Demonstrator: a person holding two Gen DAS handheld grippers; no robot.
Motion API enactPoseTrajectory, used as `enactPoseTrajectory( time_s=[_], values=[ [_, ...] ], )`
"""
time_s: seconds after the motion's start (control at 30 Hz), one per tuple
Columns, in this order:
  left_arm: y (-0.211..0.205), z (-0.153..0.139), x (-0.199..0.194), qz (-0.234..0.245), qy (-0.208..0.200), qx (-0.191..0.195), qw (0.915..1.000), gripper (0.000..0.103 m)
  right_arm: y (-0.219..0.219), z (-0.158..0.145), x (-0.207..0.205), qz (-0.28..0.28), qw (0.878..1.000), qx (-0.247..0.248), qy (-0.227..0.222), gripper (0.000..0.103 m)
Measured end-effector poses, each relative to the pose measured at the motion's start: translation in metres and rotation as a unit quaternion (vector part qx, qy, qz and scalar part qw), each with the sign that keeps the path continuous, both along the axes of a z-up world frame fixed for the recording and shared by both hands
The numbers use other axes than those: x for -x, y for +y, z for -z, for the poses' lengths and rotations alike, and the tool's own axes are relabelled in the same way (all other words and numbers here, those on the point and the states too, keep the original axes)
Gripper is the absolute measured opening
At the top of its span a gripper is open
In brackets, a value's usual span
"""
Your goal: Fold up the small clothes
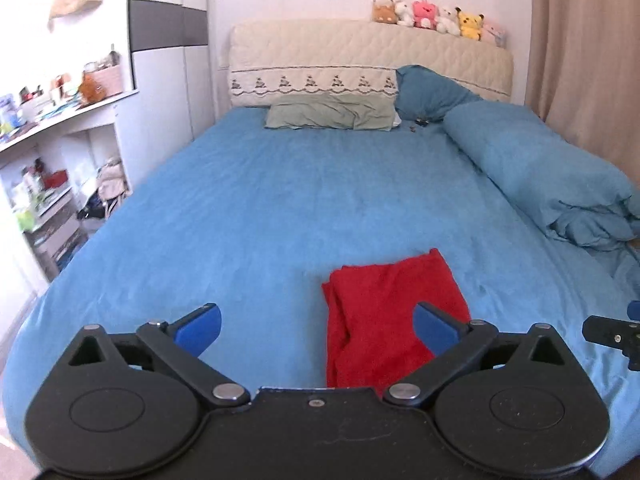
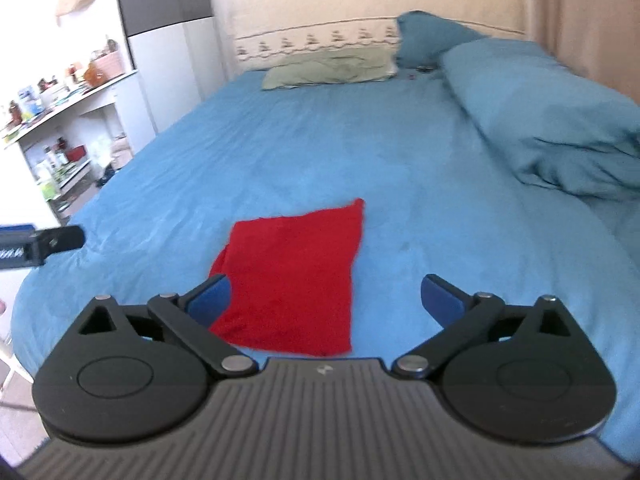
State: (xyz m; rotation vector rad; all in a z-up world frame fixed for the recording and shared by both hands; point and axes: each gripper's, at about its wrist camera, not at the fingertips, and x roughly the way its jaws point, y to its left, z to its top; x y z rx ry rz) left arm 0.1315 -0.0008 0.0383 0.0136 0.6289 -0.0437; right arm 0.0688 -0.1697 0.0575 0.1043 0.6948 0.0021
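A small red garment (image 1: 380,316) lies folded into a rough rectangle on the blue bed sheet (image 1: 260,208), near the foot of the bed. It also shows in the right wrist view (image 2: 292,280). My left gripper (image 1: 318,324) is open and empty, held above the sheet with its right finger over the garment's near part. My right gripper (image 2: 326,300) is open and empty, above the garment's near edge. Each gripper's tip shows at the edge of the other's view.
A rolled blue duvet (image 1: 552,176) lies along the bed's right side. A green pillow (image 1: 332,116) and a blue pillow (image 1: 432,90) lie by the cream headboard (image 1: 360,52) topped with plush toys. Cluttered white shelves (image 1: 52,160) stand left. A curtain (image 1: 584,40) hangs right.
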Motion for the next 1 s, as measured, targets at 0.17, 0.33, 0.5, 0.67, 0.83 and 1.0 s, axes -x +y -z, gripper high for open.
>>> enactPoseTrajectory(
  time_s=[0.17, 0.33, 0.5, 0.67, 0.83, 1.0],
  values=[
    [-0.005, 0.008, 0.046, -0.004, 0.007, -0.024, 0.9997, 0.103, 0.017, -0.010, 0.049, 0.031, 0.998, 0.044, 0.010, 0.103],
    [-0.004, 0.023, 0.075, -0.010, 0.016, -0.037, 0.9991, 0.103, 0.026, 0.001, 0.081, 0.045, 0.998, 0.042, 0.031, 0.103],
    [-0.006, 0.031, 0.084, 0.005, 0.027, -0.041, 0.9988, 0.103, 0.033, 0.020, 0.104, 0.045, 0.996, 0.057, 0.046, 0.103],
    [-0.012, 0.036, 0.090, 0.011, 0.029, -0.051, 0.9982, 0.103, 0.035, 0.030, 0.112, 0.045, 0.996, 0.060, 0.055, 0.103],
    [-0.013, 0.038, 0.093, 0.007, 0.025, -0.056, 0.9981, 0.103, 0.032, 0.027, 0.110, 0.051, 0.996, 0.053, 0.051, 0.103],
    [-0.016, 0.037, 0.097, 0.007, 0.016, -0.054, 0.9984, 0.103, 0.031, 0.027, 0.110, 0.055, 0.996, 0.051, 0.051, 0.103]
  ],
)
